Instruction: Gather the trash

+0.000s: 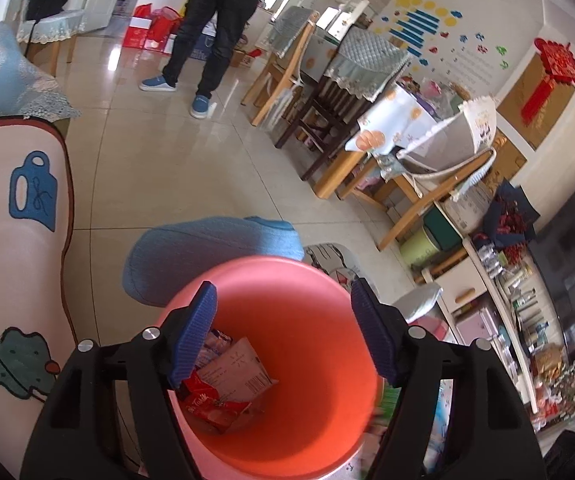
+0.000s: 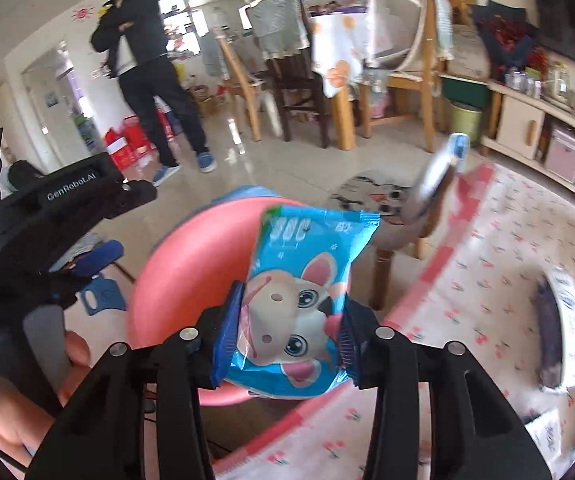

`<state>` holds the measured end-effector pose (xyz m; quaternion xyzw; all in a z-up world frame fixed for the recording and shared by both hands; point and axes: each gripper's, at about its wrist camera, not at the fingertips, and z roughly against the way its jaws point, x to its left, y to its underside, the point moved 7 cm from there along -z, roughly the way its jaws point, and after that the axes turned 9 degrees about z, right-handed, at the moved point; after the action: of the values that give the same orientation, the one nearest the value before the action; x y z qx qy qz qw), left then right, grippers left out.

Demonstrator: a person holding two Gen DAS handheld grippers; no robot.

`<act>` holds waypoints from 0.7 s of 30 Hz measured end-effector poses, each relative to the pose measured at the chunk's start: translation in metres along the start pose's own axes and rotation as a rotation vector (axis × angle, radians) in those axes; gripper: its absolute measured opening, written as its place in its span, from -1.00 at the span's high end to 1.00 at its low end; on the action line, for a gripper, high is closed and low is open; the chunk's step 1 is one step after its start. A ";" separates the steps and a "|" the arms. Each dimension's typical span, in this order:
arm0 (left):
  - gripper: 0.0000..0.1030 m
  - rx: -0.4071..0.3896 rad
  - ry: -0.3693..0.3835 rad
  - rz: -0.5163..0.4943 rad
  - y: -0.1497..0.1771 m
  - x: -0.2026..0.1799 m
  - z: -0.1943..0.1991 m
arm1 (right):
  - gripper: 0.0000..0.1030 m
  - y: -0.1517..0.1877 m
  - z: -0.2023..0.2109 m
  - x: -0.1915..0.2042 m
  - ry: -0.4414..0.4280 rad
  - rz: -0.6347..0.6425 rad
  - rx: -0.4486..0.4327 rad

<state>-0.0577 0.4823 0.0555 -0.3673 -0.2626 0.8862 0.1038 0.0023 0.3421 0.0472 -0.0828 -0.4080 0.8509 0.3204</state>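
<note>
Right hand-held gripper (image 2: 289,338) is clamped on a blue snack wrapper (image 2: 299,304) with a cartoon mouse, held just over the pink bin (image 2: 175,276). Left hand-held gripper (image 1: 287,332) is spread wide, empty, above the same bin (image 1: 307,380), which has wrappers (image 1: 223,384) inside.

Blue cartoon-animal packet (image 2: 299,304), pink-orange bin (image 1: 287,360).

Glossy plastic wrapper (image 2: 293,300), smooth plastic bin (image 1: 307,320) — shiny tiled floor (image 1: 167,160)
</note>
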 end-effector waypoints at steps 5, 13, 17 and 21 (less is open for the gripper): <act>-0.47 0.016 -0.007 0.003 -0.002 0.004 -0.004 | -0.54 0.005 0.004 -0.005 0.021 -0.035 -0.009; -0.64 0.004 0.041 -0.116 0.010 -0.024 0.001 | -0.73 0.039 0.049 -0.037 0.142 -0.075 -0.022; -0.77 -0.017 0.095 -0.198 0.021 -0.047 0.010 | -0.74 0.056 0.070 -0.052 0.197 -0.048 -0.029; -0.91 -0.022 0.152 -0.276 0.037 -0.070 0.019 | -0.75 0.073 0.098 -0.065 0.269 -0.004 -0.056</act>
<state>-0.0212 0.4171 0.0888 -0.3949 -0.3117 0.8301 0.2403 -0.0211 0.2057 0.0488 -0.2044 -0.3850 0.8198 0.3715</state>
